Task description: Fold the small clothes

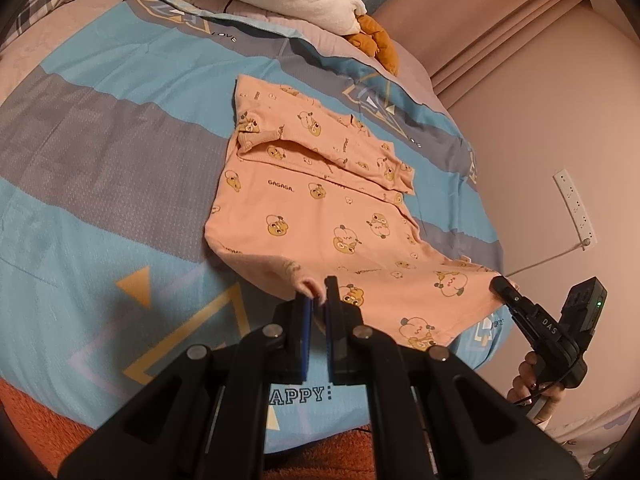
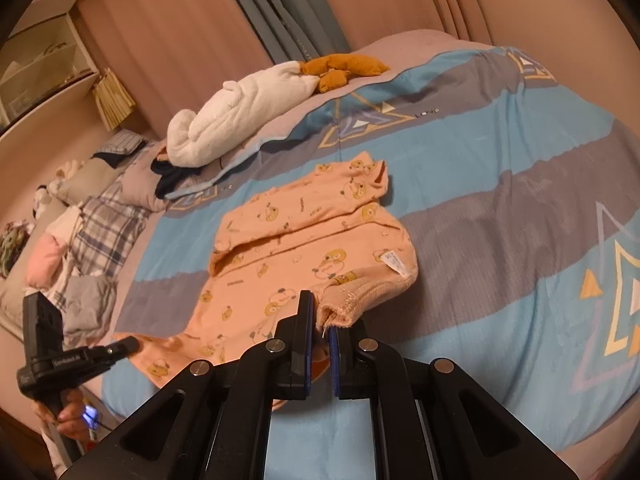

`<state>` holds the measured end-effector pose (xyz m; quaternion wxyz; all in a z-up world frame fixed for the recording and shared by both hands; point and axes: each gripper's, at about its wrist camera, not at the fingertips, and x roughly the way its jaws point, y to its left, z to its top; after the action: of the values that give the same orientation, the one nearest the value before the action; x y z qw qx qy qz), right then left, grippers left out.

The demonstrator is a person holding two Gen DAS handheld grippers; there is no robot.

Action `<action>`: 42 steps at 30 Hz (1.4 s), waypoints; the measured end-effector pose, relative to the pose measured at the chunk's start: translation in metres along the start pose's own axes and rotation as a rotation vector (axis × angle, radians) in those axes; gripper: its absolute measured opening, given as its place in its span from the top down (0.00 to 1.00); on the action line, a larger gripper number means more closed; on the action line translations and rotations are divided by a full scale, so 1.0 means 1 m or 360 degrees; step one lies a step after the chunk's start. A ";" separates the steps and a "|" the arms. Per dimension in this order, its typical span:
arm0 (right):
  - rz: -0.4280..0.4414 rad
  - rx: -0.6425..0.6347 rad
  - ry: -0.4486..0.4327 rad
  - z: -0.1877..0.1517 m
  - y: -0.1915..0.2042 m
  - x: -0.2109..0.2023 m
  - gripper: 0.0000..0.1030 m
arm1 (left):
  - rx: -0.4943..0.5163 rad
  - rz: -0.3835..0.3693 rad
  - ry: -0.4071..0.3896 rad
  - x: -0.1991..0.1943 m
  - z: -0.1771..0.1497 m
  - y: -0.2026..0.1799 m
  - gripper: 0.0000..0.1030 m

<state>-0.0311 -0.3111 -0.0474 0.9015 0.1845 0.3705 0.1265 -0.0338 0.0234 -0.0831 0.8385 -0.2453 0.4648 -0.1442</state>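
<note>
Both grippers, left (image 1: 319, 292) and right (image 2: 318, 312), are pinching the peach garment's (image 1: 320, 208) hem at 6 o'clock; thin bites risk slipping, spoiling the fold.

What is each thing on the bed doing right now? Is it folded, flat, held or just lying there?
Pink printed shirt: partly folded, sleeves laid across, hem corners lifted.
Left gripper: shut on one hem corner of the shirt.
Right gripper: shut on the other hem corner.
Blue and grey bedcover: spread flat under the shirt.
White plush toy: lying on its side, untouched.
</note>
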 end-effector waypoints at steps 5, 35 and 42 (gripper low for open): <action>0.0011 -0.0014 -0.0025 0.006 0.003 0.000 0.92 | 0.0004 0.0001 -0.0025 -0.002 0.005 -0.001 0.95; 0.0093 -0.0061 -0.0127 0.045 0.017 0.012 0.92 | -0.0011 -0.0003 -0.0096 0.001 0.040 -0.003 0.95; 0.0096 -0.0051 -0.0145 0.052 0.015 0.014 0.92 | -0.0004 -0.0012 -0.0099 0.004 0.047 -0.006 0.95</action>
<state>0.0148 -0.3051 -0.0156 0.9161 0.1867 0.3213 0.1510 0.0082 0.0288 -0.0618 0.8517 -0.2525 0.4377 -0.1391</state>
